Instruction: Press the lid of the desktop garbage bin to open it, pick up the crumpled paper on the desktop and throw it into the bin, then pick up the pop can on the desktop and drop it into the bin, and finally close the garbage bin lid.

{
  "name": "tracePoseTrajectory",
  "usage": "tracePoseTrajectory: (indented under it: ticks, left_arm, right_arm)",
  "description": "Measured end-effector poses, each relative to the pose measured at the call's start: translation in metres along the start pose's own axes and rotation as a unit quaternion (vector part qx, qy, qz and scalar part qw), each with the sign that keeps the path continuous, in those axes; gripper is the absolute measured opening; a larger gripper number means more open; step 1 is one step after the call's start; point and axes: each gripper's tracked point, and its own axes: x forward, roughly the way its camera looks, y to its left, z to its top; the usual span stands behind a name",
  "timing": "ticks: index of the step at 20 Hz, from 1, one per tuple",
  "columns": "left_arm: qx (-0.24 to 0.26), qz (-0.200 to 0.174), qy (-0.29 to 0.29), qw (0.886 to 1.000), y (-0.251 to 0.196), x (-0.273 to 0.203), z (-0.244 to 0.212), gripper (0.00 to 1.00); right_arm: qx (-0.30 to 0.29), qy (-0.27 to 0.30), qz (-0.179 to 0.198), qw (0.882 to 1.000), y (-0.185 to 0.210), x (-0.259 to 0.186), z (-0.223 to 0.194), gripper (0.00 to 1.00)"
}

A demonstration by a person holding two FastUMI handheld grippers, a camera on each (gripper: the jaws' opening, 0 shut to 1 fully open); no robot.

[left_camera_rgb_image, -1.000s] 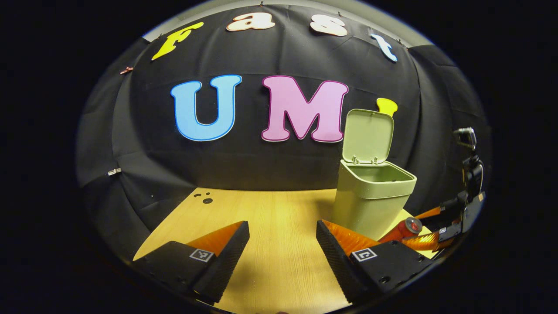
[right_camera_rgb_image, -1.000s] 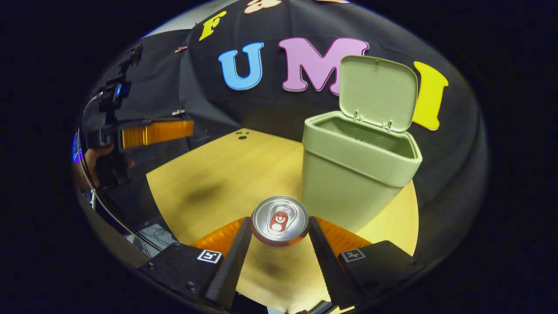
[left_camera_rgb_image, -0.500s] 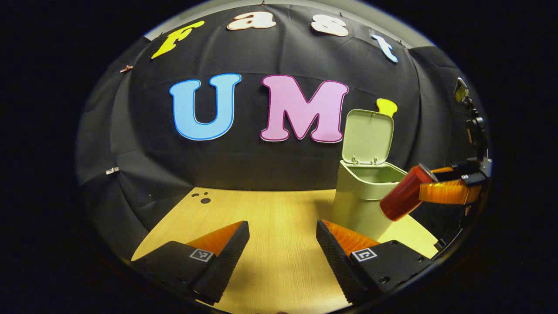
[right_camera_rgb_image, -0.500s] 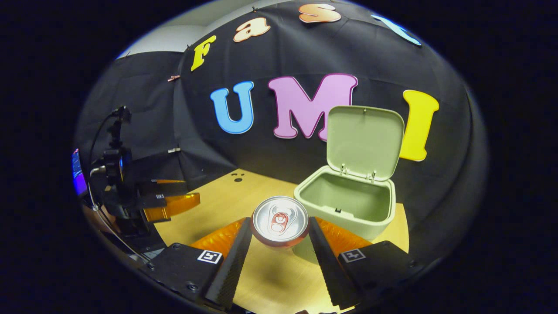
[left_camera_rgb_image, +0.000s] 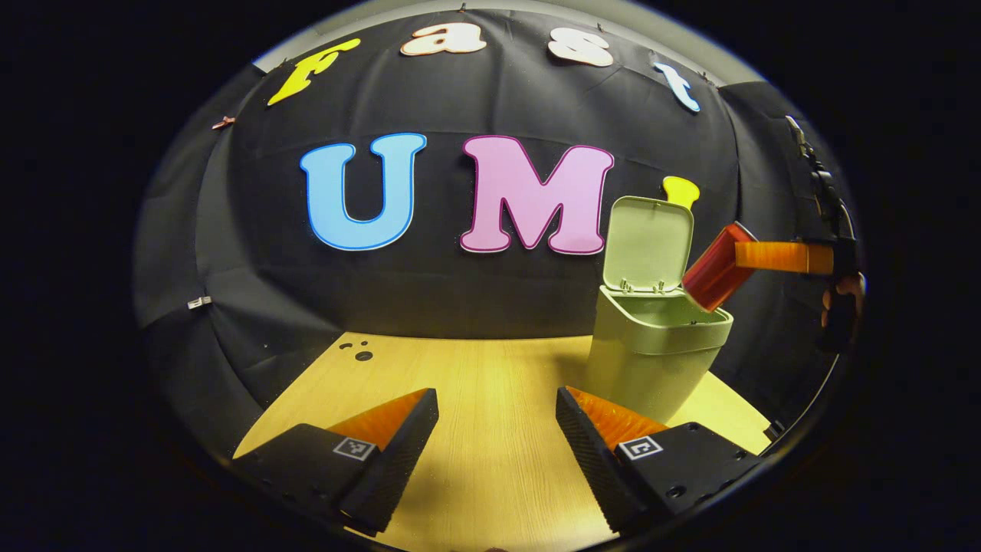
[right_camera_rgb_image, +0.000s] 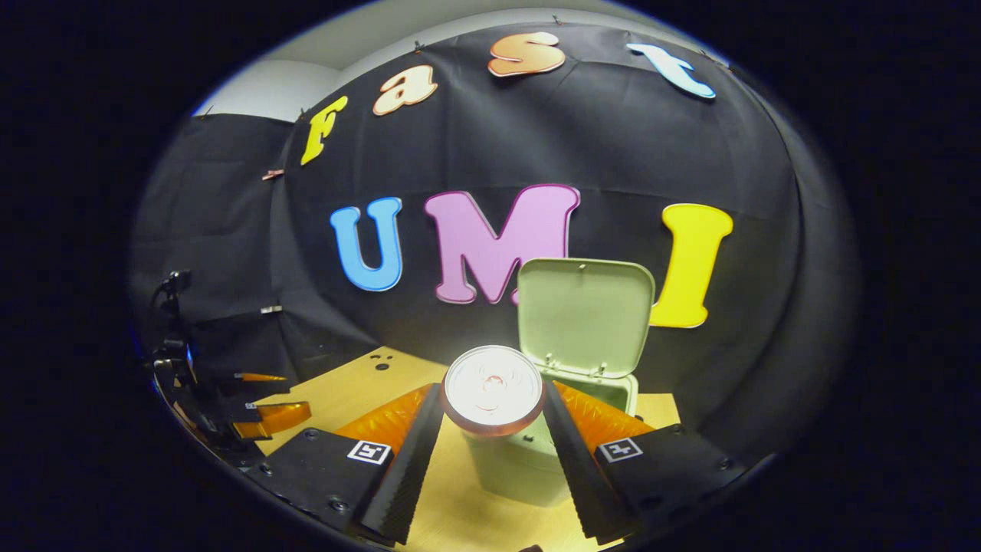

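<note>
The pale green bin (left_camera_rgb_image: 651, 360) stands on the wooden table with its lid (left_camera_rgb_image: 647, 241) raised upright. In the left gripper view the red pop can (left_camera_rgb_image: 716, 266) hangs tilted just above the bin's right rim, held by my right gripper (left_camera_rgb_image: 755, 257). In the right gripper view the can's silver top (right_camera_rgb_image: 492, 387) sits between both fingers of my right gripper (right_camera_rgb_image: 492, 429), with the bin (right_camera_rgb_image: 529, 460) and its lid (right_camera_rgb_image: 584, 316) right behind and below. My left gripper (left_camera_rgb_image: 497, 429) is open over the table, left of the bin, with nothing between its fingers.
The wooden table (left_camera_rgb_image: 475, 383) has small dark holes (left_camera_rgb_image: 359, 351) at its far left corner. In the right gripper view the left gripper (right_camera_rgb_image: 260, 406) and its camera mount show far off at the left. A hand (left_camera_rgb_image: 839, 295) holds the right gripper.
My right gripper has lifted the can from table height up and over the bin's opening. The left gripper has stayed in place, open.
</note>
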Motion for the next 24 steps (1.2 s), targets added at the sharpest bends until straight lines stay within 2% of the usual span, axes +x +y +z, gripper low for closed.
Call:
tracePoseTrajectory:
  ticks: [4,10,16,19,24]
  left_arm:
    - [0.0,0.004,0.001,1.0,0.003,0.0,-0.001,0.99]
    - [0.0,0.008,0.002,1.0,0.004,0.0,-0.002,0.99]
    - [0.004,0.008,0.005,1.0,0.005,-0.001,-0.004,0.99]
    - [0.005,0.008,0.006,1.0,0.005,-0.002,-0.005,0.99]
    - [0.006,0.01,0.005,1.0,0.007,-0.001,-0.003,0.99]
  right_arm:
    - [-0.017,0.0,-0.041,0.999,-0.032,0.006,0.004,0.82]
    - [-0.033,0.037,-0.075,0.996,-0.058,0.023,-0.029,0.83]
    - [-0.027,0.079,-0.092,0.992,-0.075,0.035,-0.065,0.82]
    - [-0.013,0.096,-0.087,0.991,-0.074,0.04,-0.08,0.82]
    - [-0.013,0.106,-0.092,0.99,-0.078,0.045,-0.091,0.83]
